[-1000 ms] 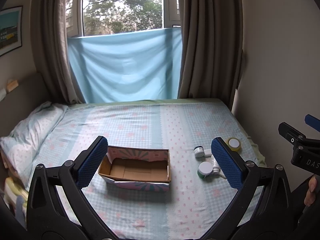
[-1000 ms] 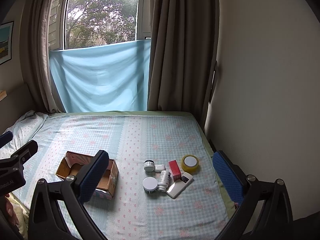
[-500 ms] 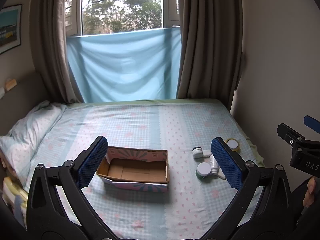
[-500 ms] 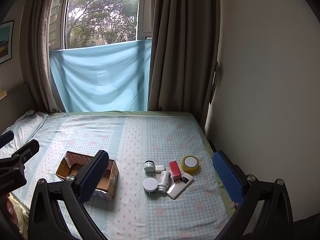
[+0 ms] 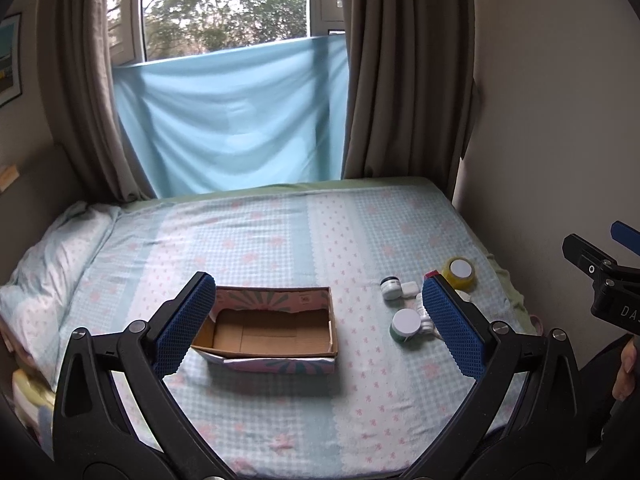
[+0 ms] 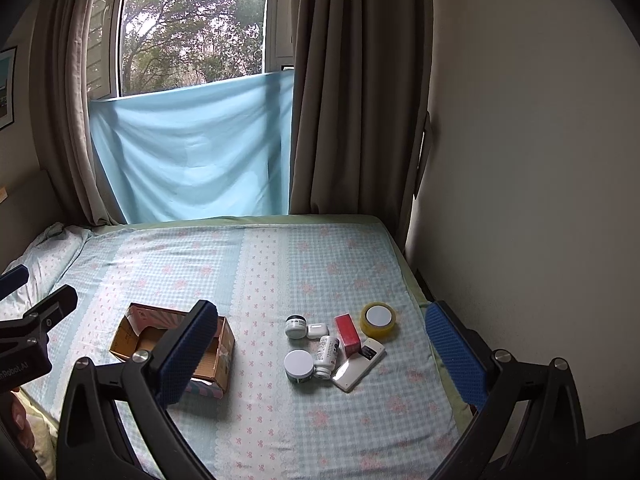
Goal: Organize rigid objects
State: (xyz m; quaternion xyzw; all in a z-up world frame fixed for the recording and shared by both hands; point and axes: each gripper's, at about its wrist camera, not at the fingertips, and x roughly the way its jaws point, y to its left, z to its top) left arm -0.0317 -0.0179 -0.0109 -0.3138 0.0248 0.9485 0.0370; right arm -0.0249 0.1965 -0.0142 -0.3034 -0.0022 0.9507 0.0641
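Setting: bed (image 6: 340, 264) under a checked sheet, curtained window behind.
Left gripper (image 5: 320, 316): jaws spread wide, nothing held; the cardboard box (image 5: 272, 330) is framed between the pads.
Right gripper (image 6: 320, 352): likewise wide open and empty, raised above the items.
Items: jars, pill bottle (image 6: 327, 356), red box (image 6: 347, 334), tape roll (image 6: 378, 320) and remote (image 6: 358, 364) are clustered right of the box, nearer the right gripper.
Axis: the remote is laid diagonally.
View gap: the remote and red box are largely hidden behind a pad in the left view; possibly an earbud case (image 6: 315, 330) is seen.
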